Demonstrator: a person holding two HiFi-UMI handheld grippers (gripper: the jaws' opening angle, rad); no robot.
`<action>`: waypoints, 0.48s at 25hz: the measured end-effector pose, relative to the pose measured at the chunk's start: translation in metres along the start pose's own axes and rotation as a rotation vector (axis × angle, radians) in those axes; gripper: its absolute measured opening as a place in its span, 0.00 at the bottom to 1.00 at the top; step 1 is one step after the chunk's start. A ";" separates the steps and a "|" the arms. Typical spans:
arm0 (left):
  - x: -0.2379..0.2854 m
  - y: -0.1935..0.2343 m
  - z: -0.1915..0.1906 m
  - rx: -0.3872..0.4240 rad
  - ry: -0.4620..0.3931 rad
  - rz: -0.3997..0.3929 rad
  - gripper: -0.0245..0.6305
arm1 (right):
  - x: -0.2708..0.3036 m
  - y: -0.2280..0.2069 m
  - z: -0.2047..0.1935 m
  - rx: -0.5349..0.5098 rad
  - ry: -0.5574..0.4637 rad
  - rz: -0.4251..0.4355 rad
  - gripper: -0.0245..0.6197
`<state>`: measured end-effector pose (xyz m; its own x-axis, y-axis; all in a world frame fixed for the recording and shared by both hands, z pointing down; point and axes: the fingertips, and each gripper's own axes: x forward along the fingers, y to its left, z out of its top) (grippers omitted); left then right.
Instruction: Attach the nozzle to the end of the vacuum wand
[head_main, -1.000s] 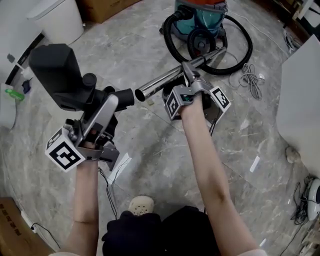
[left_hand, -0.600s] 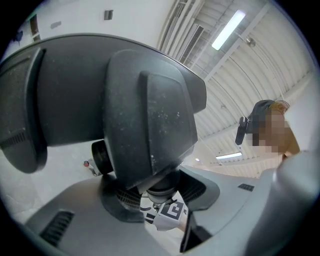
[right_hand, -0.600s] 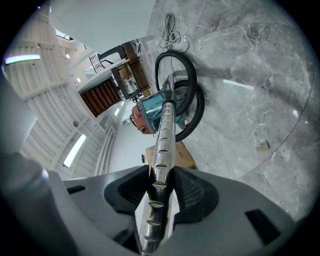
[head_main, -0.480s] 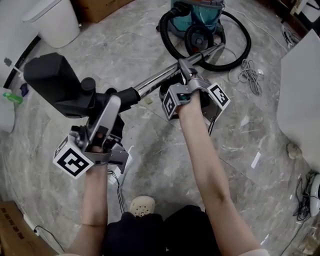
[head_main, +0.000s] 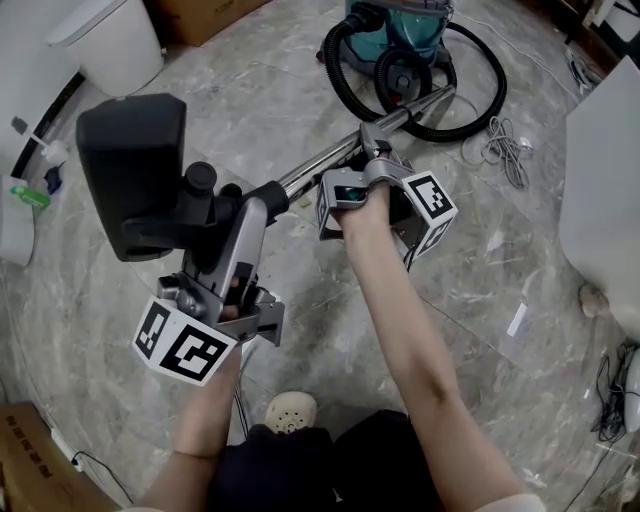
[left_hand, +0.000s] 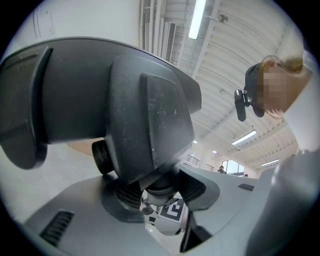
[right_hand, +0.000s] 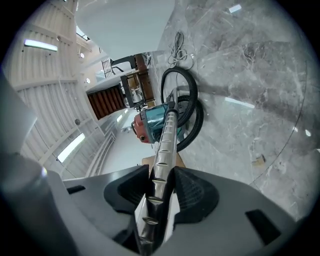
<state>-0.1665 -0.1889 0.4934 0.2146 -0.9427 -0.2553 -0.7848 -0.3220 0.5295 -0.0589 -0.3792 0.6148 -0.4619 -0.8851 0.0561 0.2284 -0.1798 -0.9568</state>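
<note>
The black floor nozzle (head_main: 133, 187) is held up at the left of the head view, and its neck (head_main: 268, 197) meets the near end of the chrome wand (head_main: 330, 157). My left gripper (head_main: 243, 203) is shut on that neck; in the left gripper view the nozzle (left_hand: 125, 110) fills the frame above the jaws (left_hand: 161, 189). My right gripper (head_main: 373, 150) is shut on the wand, which runs between its jaws (right_hand: 159, 186) towards the teal vacuum cleaner (right_hand: 152, 124). Whether the neck is fully seated on the wand is hidden.
The vacuum cleaner (head_main: 400, 25) with its black hose (head_main: 470, 110) stands on the marble floor at the top. A coiled cable (head_main: 495, 148) lies to its right, beside white furniture (head_main: 605, 190). A white bin (head_main: 115, 40) and a cardboard box (head_main: 205, 15) stand at top left.
The nozzle neck, apart from the wand's open end at first, has closed onto it. The left gripper has shifted right and rolled, turning the nozzle head. The right gripper has barely moved.
</note>
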 end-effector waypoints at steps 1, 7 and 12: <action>-0.001 0.000 -0.001 0.006 -0.020 0.020 0.33 | -0.001 -0.001 0.000 -0.011 -0.015 -0.003 0.29; -0.009 0.010 -0.010 0.036 -0.094 0.133 0.33 | -0.004 -0.010 -0.001 -0.077 -0.017 -0.027 0.29; -0.012 0.016 -0.017 0.088 -0.177 0.229 0.33 | -0.012 -0.020 0.000 -0.114 -0.019 -0.041 0.29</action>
<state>-0.1719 -0.1840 0.5185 -0.0727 -0.9577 -0.2785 -0.8500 -0.0866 0.5197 -0.0577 -0.3647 0.6329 -0.4525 -0.8862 0.0997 0.1102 -0.1665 -0.9799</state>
